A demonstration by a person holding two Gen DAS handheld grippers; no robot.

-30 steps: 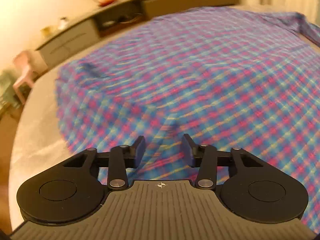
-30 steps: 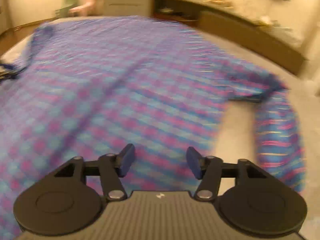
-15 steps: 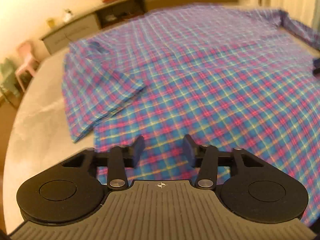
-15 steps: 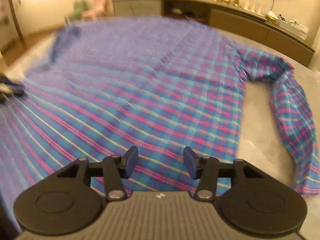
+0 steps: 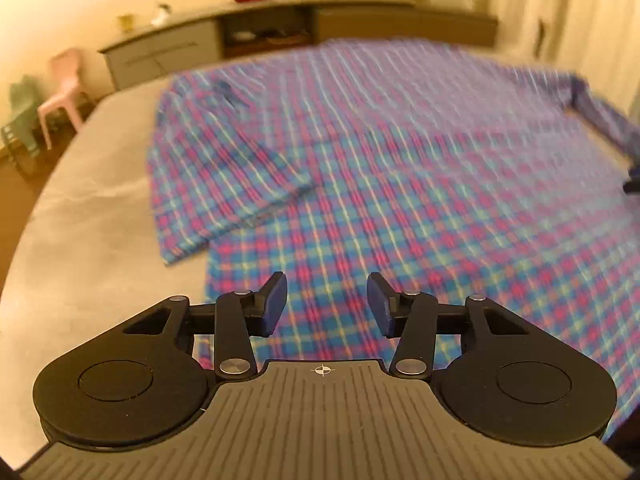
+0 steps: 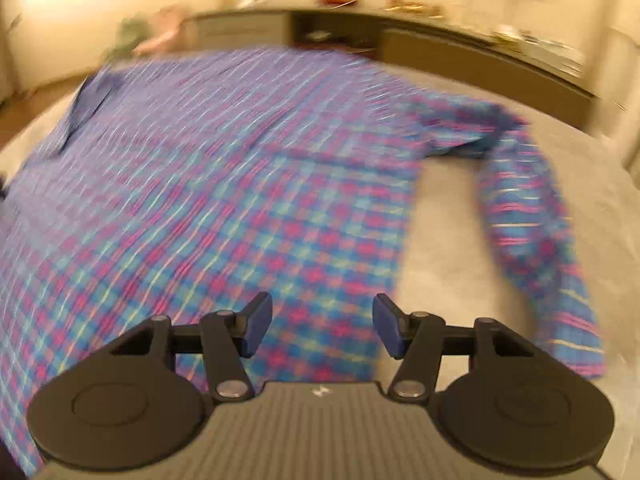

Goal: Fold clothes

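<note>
We have the plaid shirt (image 5: 400, 168) spread flat on the grey bed (image 5: 88, 240), its lower body lying under and ahead of both sets of jaws. Our left gripper (image 5: 327, 304) has just been closing a little, yet its jaws stand apart with nothing pinched, only cloth below them. Our right gripper (image 6: 322, 326) also stands released, above the shirt's side edge, the long sleeve (image 6: 532, 240) off beyond its right jaw. If we clamp unevenly, or catch one layer only, the fold may skew or bunch
</note>
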